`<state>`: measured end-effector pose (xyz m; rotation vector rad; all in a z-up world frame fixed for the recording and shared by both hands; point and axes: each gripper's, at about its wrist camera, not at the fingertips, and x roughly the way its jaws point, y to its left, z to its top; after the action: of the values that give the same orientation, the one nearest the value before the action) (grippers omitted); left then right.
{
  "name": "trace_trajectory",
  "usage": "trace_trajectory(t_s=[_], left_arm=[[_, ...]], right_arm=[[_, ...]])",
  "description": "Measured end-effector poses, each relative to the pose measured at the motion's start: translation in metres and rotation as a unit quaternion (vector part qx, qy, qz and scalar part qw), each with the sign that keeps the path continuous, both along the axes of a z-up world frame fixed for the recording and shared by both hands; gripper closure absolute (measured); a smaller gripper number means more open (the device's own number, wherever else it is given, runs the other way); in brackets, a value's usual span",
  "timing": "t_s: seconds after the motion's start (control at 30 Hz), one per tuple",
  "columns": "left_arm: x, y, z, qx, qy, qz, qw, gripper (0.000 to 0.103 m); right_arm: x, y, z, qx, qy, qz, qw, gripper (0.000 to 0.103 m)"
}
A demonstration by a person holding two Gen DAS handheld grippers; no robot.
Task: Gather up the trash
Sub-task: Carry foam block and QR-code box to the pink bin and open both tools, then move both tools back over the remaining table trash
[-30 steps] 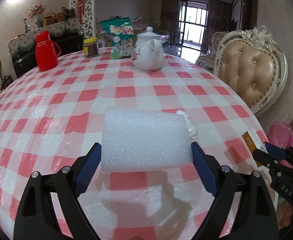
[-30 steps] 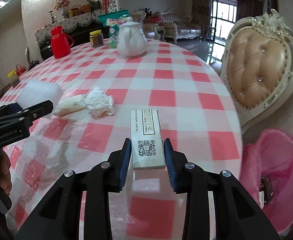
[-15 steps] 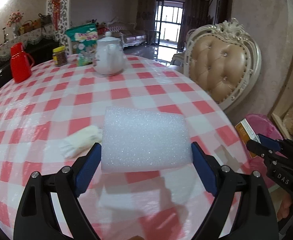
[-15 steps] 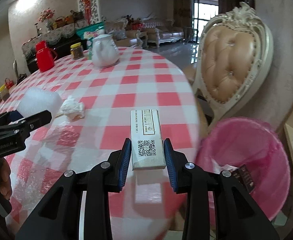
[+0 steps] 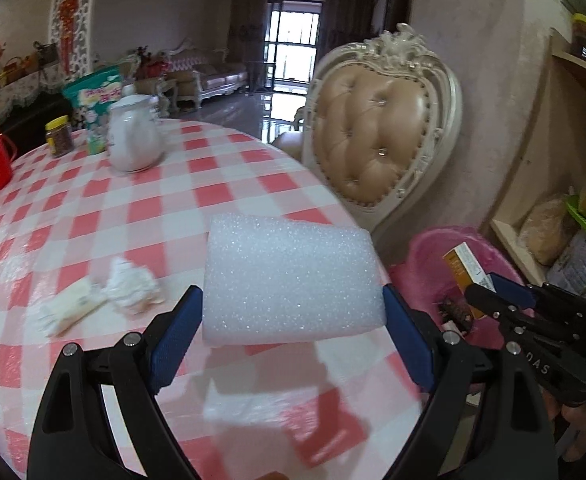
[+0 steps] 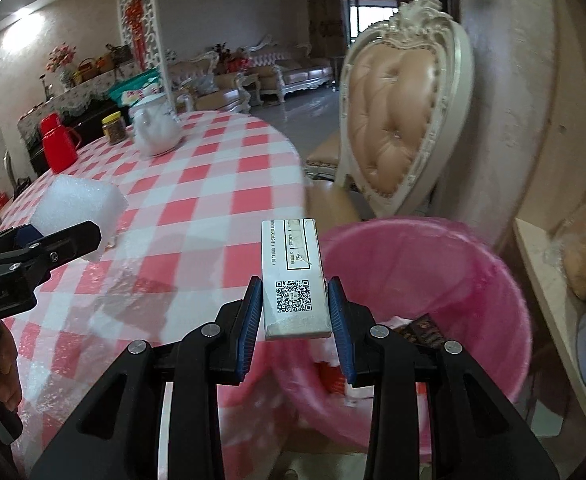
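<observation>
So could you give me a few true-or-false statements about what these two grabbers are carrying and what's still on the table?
1. The left gripper holds a white foam block between its jaws. True.
2. The right gripper is empty. False: its jaws are shut on a small box with a QR code.
3. The pink bin beside the table already has some items in it. True.
4. The bin stands on the checked tablecloth. False: it stands off the table's edge, near the chair.
5. A crumpled tissue lies on the table. True.
</observation>
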<state>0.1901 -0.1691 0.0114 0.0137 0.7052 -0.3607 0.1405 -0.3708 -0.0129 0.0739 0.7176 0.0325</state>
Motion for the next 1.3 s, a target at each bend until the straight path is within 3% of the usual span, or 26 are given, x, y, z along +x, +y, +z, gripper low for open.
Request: trace_trajectory(t_s=[0.47,1.1,1.3], left_arm=[[0.009,-0.081,0.003,-0.024,0.011,-0.061,0.9978,0.017],[0.027,-0.145,-0.002,-0.032,0.032,-0.109,0.993,0.017],[0.031,-0.157,-0.003,-0.037,0.038,-0.12,0.9913,0.017]], right_arm=[[-0.01,-0.072,-0.008,0.0,0.003,-0.057,0.998,0.07],[-0.005,-0.11,-0.016,0.002,0.009,-0.094,0.996,0.07],[-0.008,-0.117,-0.019,0.006,0.012,-0.1,0.995,0.066]])
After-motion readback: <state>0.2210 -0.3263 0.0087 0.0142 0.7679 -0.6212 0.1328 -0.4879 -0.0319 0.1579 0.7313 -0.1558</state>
